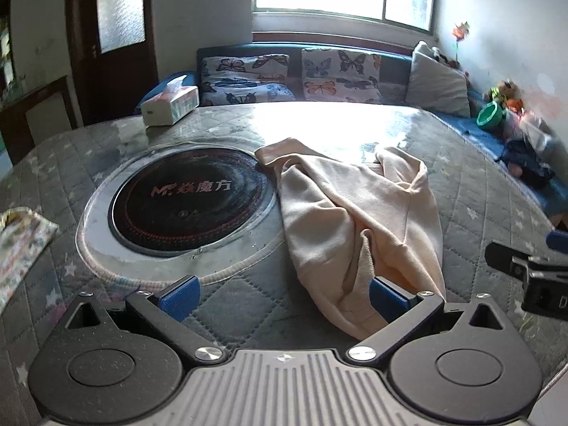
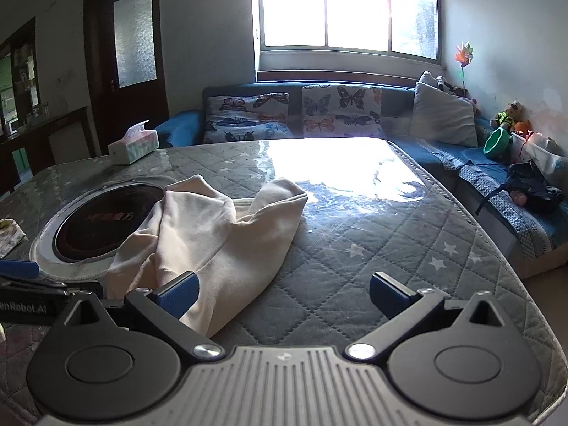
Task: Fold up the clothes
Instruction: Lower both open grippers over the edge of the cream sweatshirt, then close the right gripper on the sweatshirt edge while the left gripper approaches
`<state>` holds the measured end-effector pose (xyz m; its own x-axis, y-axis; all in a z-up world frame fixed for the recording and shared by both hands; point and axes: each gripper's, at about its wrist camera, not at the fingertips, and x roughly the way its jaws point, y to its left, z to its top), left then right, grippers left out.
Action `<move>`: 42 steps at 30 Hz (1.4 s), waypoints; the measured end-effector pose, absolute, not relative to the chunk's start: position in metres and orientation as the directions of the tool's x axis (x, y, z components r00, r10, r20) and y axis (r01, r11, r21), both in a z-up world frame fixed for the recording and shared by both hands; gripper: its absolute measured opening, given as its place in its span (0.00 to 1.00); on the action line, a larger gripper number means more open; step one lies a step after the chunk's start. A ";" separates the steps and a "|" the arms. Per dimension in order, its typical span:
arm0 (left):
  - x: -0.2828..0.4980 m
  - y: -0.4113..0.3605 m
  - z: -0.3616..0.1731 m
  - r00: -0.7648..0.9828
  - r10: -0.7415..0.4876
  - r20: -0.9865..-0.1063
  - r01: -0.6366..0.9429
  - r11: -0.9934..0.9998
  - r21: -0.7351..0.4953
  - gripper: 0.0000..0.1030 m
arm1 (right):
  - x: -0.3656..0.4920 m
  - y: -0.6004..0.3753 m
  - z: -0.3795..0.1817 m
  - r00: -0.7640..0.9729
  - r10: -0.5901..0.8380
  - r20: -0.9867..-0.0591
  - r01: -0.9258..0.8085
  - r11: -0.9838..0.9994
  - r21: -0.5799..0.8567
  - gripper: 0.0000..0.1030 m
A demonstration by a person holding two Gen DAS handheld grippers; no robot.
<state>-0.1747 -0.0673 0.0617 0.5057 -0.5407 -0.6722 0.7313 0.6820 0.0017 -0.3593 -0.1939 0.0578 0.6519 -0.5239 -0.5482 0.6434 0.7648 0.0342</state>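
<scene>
A cream garment [image 1: 358, 220] lies crumpled on the quilted table cover, its left edge over the rim of the round cooktop [image 1: 188, 198]. My left gripper [image 1: 284, 296] is open just above the table, its right finger at the garment's near end. In the right wrist view the same garment [image 2: 213, 234] lies ahead and to the left. My right gripper [image 2: 284, 293] is open, its left finger over the garment's near edge. Neither gripper holds anything. The right gripper shows at the right edge of the left wrist view [image 1: 532, 269].
A tissue box [image 1: 170, 101] stands at the far left of the table. A patterned cloth [image 1: 21, 245] lies at the left edge. A sofa [image 2: 319, 113] with butterfly cushions runs behind the table and along the right, with toys and a green bowl [image 2: 497, 143].
</scene>
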 end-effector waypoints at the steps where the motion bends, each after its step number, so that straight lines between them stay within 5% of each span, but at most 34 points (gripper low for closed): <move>1: -0.176 -0.069 0.062 0.506 -0.540 -0.673 0.736 0.677 0.011 0.99 | -0.359 -0.195 0.058 0.655 -0.519 -0.549 0.641 0.767 0.039 1.00; 21: -0.158 -0.090 0.061 0.438 -0.566 -0.698 0.783 0.622 -0.013 0.92 | -0.326 -0.205 0.057 0.665 -0.446 -0.599 0.572 0.820 0.025 0.99; 29: -0.137 -0.095 0.063 0.448 -0.561 -0.696 0.775 0.632 -0.010 0.90 | -0.296 -0.211 0.063 0.691 -0.400 -0.603 0.510 0.860 0.015 0.87; 42: -0.097 -0.110 0.056 0.407 -0.559 -0.722 0.780 0.624 -0.044 0.56 | -0.226 -0.233 0.063 0.717 -0.276 -0.640 0.384 0.923 0.032 0.61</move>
<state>-0.0967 -0.1104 0.0561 0.4075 -0.5594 -0.7218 0.7798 0.6245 -0.0437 -0.2263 -0.2326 0.0633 0.7170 -0.2762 -0.6400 0.3841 0.9227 0.0321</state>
